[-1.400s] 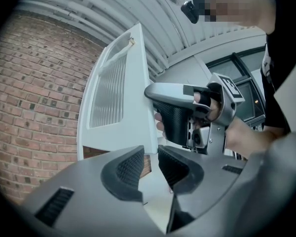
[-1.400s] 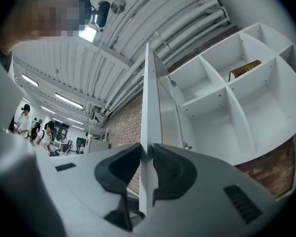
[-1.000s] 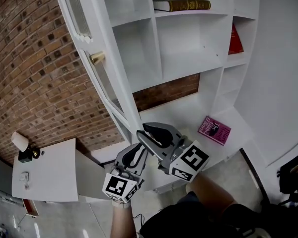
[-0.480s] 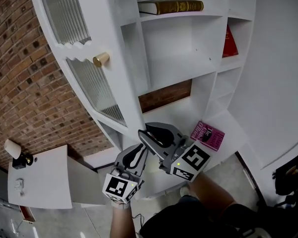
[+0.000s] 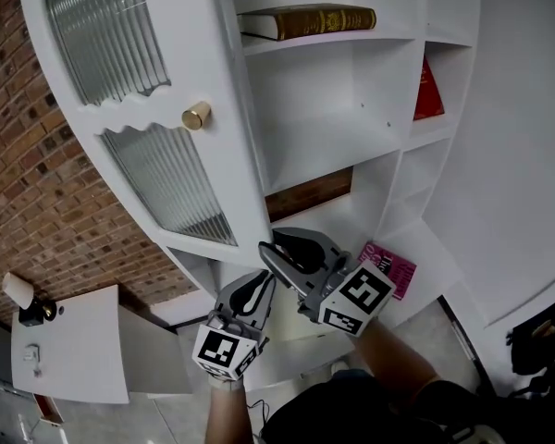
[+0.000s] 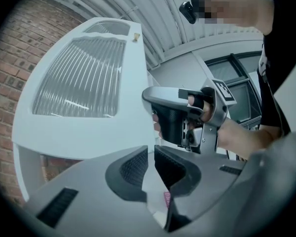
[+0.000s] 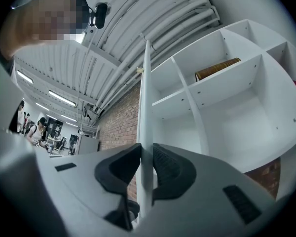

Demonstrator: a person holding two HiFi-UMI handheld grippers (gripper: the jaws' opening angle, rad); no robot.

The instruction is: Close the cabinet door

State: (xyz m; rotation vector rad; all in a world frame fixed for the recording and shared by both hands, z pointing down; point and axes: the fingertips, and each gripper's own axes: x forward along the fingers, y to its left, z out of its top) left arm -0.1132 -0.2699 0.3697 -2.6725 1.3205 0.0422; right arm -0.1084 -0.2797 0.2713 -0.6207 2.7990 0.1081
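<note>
The white cabinet door (image 5: 166, 155), with ribbed glass panes and a brass knob (image 5: 196, 116), stands part-way swung across the open shelves (image 5: 351, 128). My right gripper (image 5: 270, 245) holds the door's lower free edge. In the right gripper view the door edge (image 7: 146, 93) runs up between the two pads of my right gripper (image 7: 147, 158), which touch it on both sides while the jaws are opening. My left gripper (image 5: 257, 285) hangs just below and left of it. In the left gripper view my left gripper (image 6: 151, 157) shows only a slim gap with nothing in it.
A brown book (image 5: 305, 19) lies on the top shelf, a red book (image 5: 428, 91) stands in a right compartment, and a pink book (image 5: 393, 268) lies on the bottom ledge. A brick wall (image 5: 37, 211) is behind the door. A small white table (image 5: 69, 345) stands lower left.
The door has swung rightward toward the shelves, showing more of its glass face. Both grippers stayed at its lower edge and travelled with it.
</note>
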